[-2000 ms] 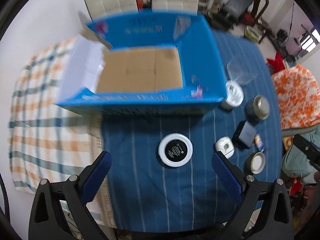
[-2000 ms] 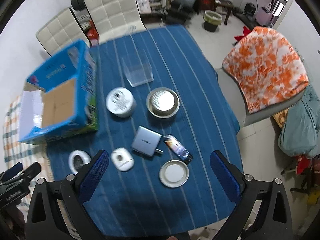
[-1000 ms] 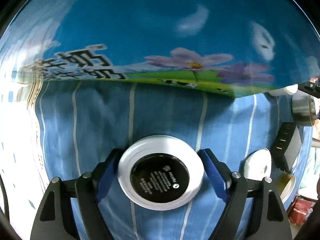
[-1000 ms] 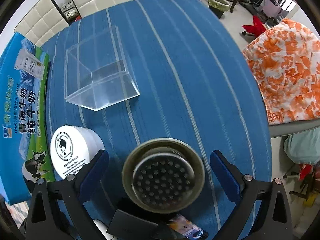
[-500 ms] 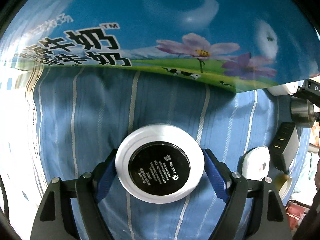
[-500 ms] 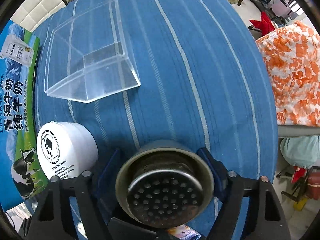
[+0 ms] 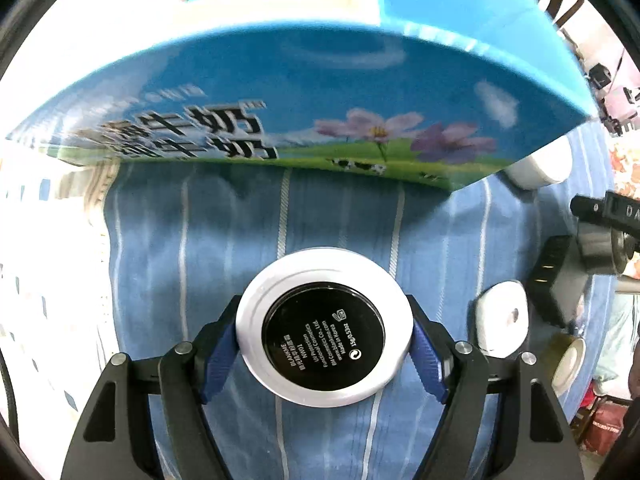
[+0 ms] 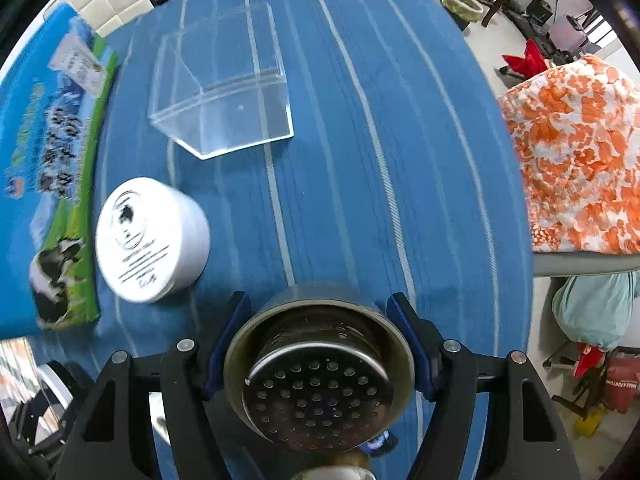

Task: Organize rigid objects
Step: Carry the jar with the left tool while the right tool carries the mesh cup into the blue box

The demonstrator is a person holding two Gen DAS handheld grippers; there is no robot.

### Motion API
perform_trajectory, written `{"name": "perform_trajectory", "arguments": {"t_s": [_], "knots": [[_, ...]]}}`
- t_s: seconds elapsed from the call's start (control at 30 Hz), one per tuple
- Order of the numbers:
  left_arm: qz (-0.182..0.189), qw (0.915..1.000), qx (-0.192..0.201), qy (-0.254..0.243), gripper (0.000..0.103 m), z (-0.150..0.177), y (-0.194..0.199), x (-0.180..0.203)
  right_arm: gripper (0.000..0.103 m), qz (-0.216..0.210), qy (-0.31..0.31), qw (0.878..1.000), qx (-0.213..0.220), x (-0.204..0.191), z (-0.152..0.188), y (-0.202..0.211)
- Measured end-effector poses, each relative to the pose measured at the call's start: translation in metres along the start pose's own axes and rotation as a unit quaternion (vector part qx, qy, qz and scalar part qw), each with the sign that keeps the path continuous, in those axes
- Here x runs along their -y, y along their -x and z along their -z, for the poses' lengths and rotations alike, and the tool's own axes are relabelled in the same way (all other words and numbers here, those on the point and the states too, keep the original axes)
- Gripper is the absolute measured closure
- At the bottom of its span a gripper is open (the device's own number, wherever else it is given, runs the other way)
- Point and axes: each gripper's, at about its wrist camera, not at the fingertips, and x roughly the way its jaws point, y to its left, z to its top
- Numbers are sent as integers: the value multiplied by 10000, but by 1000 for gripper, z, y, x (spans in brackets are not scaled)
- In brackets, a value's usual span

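Blue-striped bench (image 8: 360, 120) carried clutter; left gripper (image 7: 324, 338), closing, pinched a round compact (image 7: 324, 326), right gripper (image 8: 320, 344) clamped a strainer cup (image 8: 318, 376), seemingly bound for the milk carton (image 7: 280, 92).

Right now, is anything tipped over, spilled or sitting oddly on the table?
One thing: the clear plastic box lies tipped on its side on the blue striped cloth, its opening facing sideways. No spills or damage show; the white jar stands upright.

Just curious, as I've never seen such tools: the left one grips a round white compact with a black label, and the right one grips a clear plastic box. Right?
Not quite. The right gripper grips a metal strainer cup; the clear plastic box lies untouched on the cloth, per the right wrist view. The left gripper grips the compact.
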Motion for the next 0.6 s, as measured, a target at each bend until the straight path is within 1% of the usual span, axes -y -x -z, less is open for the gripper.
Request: {"name": "perform_trajectory", "arguments": {"t_s": [0.23, 0.4, 0.5, 0.6], "knots": [[75, 9995, 269, -136, 29, 13, 44, -7, 31, -274, 92, 9992, 265, -4, 19, 52], [235, 9975, 631, -201, 29, 10, 88, -9, 31, -594, 224, 9964, 556, -22, 31, 109], [362, 9943, 956, -314, 29, -6, 130, -8, 31, -822, 338, 9934, 728, -39, 34, 143], [467, 9900, 1272, -382, 29, -32, 158, -12, 31, -1046, 375, 9900, 867, -61, 33, 172]]}}
